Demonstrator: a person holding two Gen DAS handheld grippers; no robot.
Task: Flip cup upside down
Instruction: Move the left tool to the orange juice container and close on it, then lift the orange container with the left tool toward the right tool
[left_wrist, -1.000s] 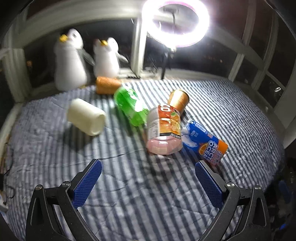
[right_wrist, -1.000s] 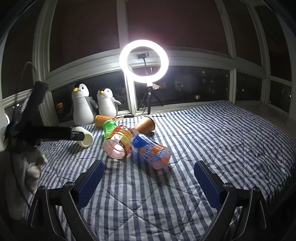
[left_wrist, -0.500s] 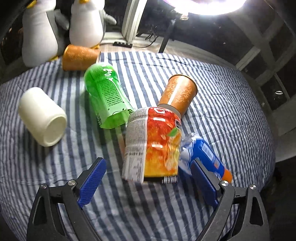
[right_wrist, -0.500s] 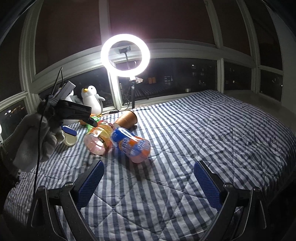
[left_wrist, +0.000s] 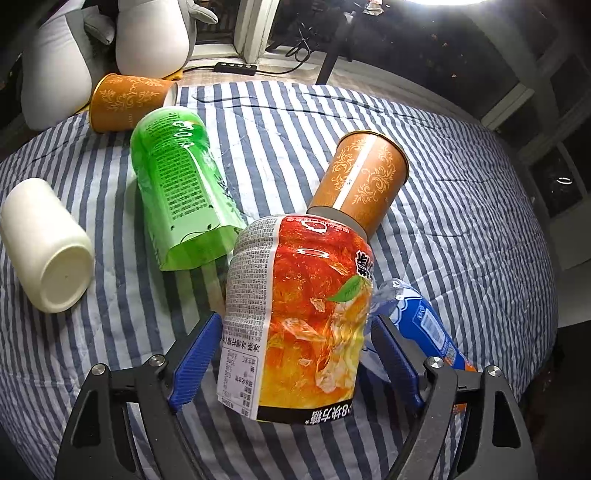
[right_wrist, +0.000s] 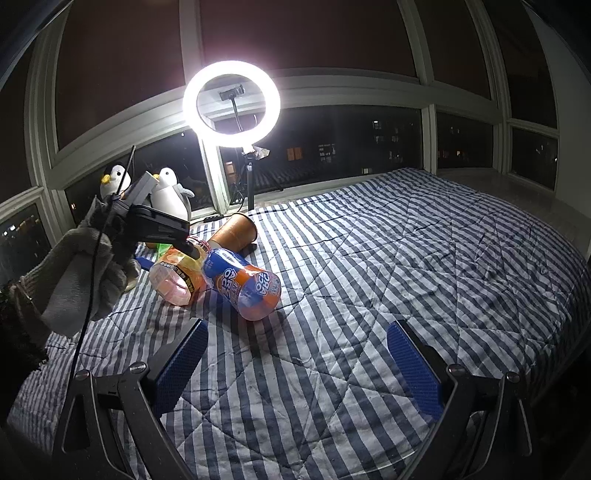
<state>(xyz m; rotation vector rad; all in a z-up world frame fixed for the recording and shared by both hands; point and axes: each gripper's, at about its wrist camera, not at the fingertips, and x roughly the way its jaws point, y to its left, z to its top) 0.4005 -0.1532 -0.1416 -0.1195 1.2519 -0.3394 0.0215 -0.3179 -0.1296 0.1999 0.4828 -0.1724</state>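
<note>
An orange-red tea-label cup (left_wrist: 306, 325) lies on its side on the striped bed, its open end toward me. My left gripper (left_wrist: 295, 354) is open, its blue fingers on either side of this cup, close to its walls. The right wrist view shows the same cup (right_wrist: 177, 273) under the left gripper's black body (right_wrist: 155, 225). My right gripper (right_wrist: 295, 365) is open and empty, low over the bed, well short of the cups.
Around it lie a blue cup (left_wrist: 424, 325), a brown patterned cup (left_wrist: 362, 181), a green cup (left_wrist: 177, 184), a white cup (left_wrist: 44, 243) and a second brown cup (left_wrist: 129, 101). Two plush penguins (left_wrist: 147, 33) and a ring light (right_wrist: 231, 98) stand at the window.
My left gripper has moved forward and down until its fingers straddle the orange-red cup. The right gripper has shifted only a little.
</note>
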